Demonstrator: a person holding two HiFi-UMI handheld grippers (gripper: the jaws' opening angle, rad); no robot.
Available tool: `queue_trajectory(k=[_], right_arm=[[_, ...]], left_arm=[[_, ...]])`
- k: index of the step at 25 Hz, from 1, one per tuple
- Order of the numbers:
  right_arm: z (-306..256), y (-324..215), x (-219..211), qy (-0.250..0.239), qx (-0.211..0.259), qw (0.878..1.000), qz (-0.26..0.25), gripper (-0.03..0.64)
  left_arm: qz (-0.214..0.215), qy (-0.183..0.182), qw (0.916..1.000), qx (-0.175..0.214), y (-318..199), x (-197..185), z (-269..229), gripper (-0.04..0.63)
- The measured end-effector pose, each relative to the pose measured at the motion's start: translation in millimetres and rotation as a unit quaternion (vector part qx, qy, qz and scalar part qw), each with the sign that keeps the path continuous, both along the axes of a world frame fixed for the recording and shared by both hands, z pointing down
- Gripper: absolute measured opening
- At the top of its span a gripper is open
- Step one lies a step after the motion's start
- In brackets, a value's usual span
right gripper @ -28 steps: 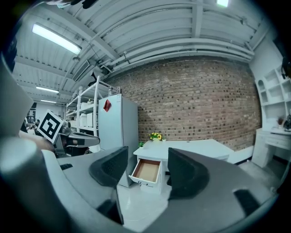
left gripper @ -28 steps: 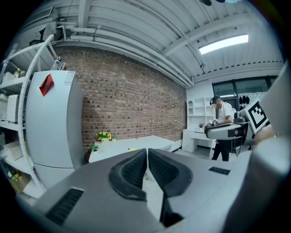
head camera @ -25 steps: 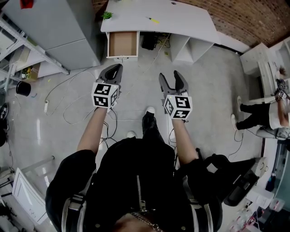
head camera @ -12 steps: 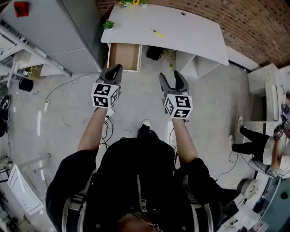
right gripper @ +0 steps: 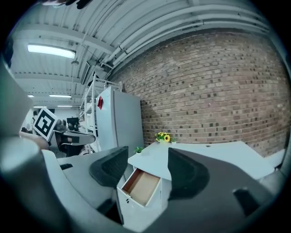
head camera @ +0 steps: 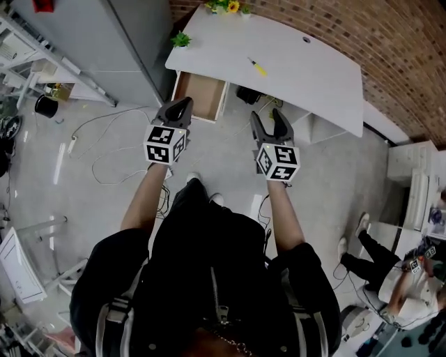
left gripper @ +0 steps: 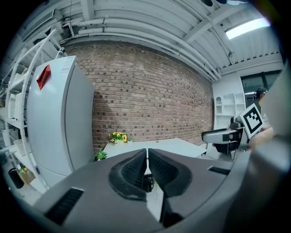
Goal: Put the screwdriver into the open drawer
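A small yellow-handled screwdriver (head camera: 258,67) lies on the white desk (head camera: 293,70), ahead of both grippers. The open drawer (head camera: 200,95) juts out under the desk's left end, its brown inside empty; the right gripper view also has the drawer (right gripper: 142,186) between its jaws. My left gripper (head camera: 179,109) is shut with nothing in it, held just short of the drawer's front. My right gripper (head camera: 271,125) is open and empty, held in the air short of the desk's front edge.
A tall grey cabinet (head camera: 97,42) stands left of the desk. A small green plant (head camera: 181,40) and yellow flowers (head camera: 226,6) sit at the desk's far edge. Cables (head camera: 104,150) trail over the floor. A brick wall (head camera: 390,49) runs behind. Another person (head camera: 390,268) sits at the lower right.
The desk and drawer have come nearer and shifted rightwards in the head view as the person walked forward. Both grippers keep their pose: left shut, right open.
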State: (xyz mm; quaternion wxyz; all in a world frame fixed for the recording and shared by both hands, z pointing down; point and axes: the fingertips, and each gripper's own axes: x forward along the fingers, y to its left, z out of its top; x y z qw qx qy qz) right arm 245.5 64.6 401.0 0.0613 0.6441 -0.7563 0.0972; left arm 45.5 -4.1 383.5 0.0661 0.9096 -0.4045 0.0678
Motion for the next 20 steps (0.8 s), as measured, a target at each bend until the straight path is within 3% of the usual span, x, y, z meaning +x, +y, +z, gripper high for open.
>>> queue_trajectory(k=[8,20], right_arm=[[11.5,-90.2,14.1,0.006,-0.003,1.000,-0.004,0.270],[21.6,-242.8,51.4,0.014,-0.033,0.998,0.045,0.269]], left_arm=[[0.005,0.006,0.9999,0.006,-88.8,23.5,5.3,0.032],[0.075,-0.008,0.9972,-0.002,-251.7,78.6,15.9,0.032]])
